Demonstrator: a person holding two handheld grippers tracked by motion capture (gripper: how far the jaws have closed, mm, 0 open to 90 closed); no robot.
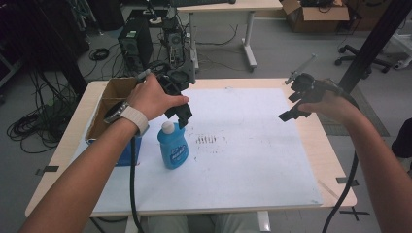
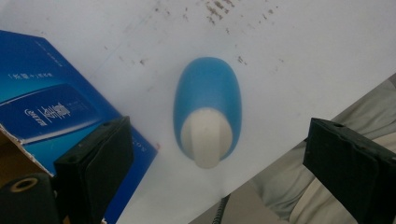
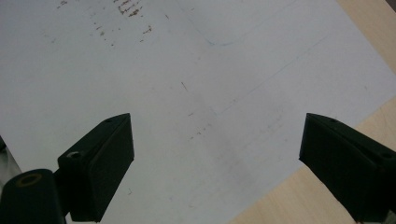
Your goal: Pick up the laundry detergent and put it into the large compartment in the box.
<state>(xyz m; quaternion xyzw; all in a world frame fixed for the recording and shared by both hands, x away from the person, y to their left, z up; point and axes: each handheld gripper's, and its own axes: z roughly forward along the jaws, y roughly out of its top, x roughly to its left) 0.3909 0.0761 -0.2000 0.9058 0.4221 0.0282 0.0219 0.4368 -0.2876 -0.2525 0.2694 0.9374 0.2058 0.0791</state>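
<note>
Both tongs stood released, nothing between their jaws. Left tongs [image 1: 183, 115] hung just above the white cap of the blue bottle [image 1: 173, 145], pointing down at it; in the left gripper view the bottle [image 2: 208, 109] sat between the spread jaws but apart from them. Right tongs [image 1: 286, 115] hovered over bare white paper [image 1: 252, 145], well apart from the bottle. That bottle stood upright on the paper covering the desk [image 1: 335, 160], just beside an open blue cardboard box [image 1: 109, 104].
</note>
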